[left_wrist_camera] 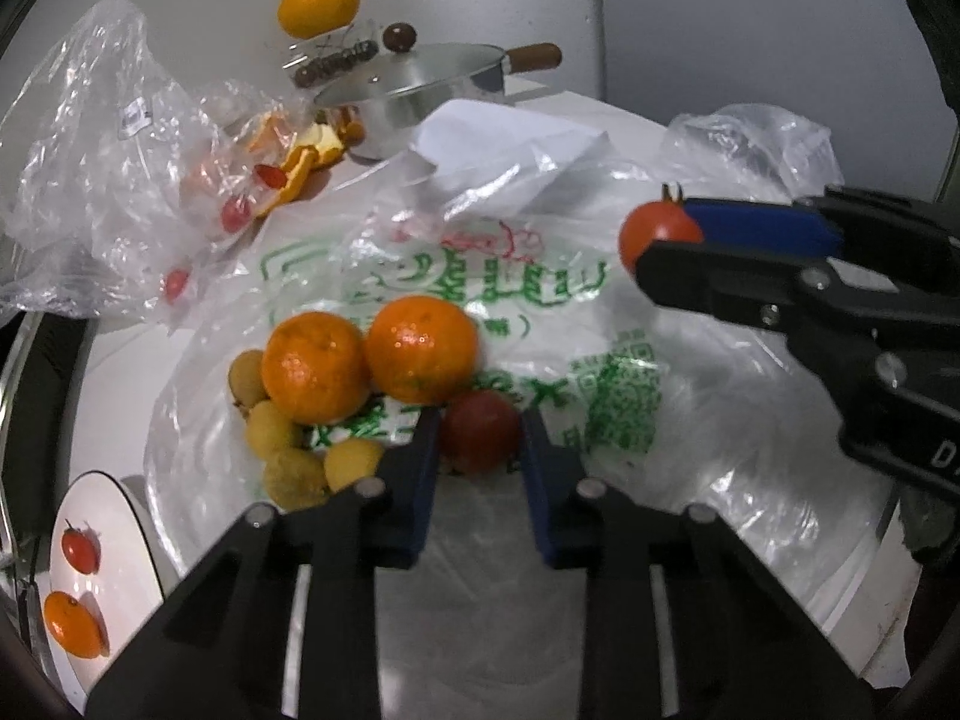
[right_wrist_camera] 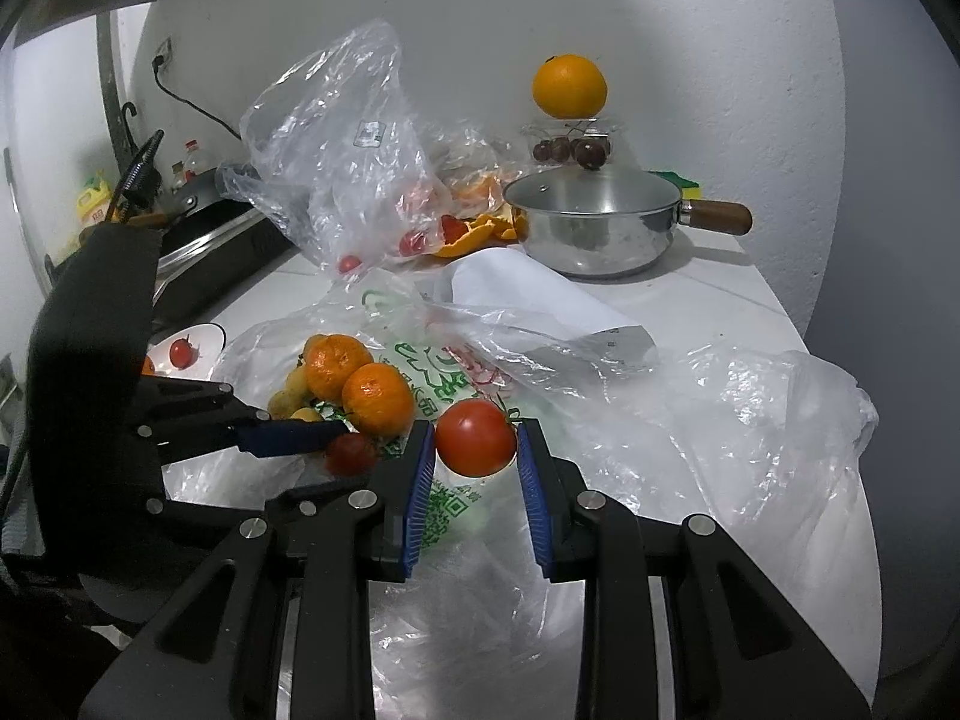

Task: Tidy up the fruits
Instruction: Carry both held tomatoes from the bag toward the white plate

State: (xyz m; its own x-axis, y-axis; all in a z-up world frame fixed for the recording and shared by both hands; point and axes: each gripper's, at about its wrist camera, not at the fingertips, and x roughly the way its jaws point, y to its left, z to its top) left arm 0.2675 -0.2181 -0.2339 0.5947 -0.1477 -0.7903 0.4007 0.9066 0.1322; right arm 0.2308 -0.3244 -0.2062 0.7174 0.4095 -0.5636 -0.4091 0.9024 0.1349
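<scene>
On the white surface (right_wrist_camera: 708, 300) a printed plastic bag (left_wrist_camera: 600, 348) lies spread flat, its green lettering partly covered by fruit and folds. A crumpled clear bag (right_wrist_camera: 336, 138) behind it blurs several small red fruits inside, too hazy to count. The steel pot (right_wrist_camera: 591, 222) stands at the back; its glass lid shows only in the left view. A white plate (left_wrist_camera: 120, 546), cut off by the frame edge, carries one small tomato and one mandarin. The right gripper (right_wrist_camera: 475, 441) is level, its blue pads pinching a large tomato (right_wrist_camera: 475, 437) above the printed bag. The left gripper (left_wrist_camera: 480, 438) reaches low, its pads spread on either side of a small tomato (left_wrist_camera: 479, 432), contact unclear. Two mandarins (left_wrist_camera: 372, 357) and yellowish longans (left_wrist_camera: 282, 444) sit just beside it.
</scene>
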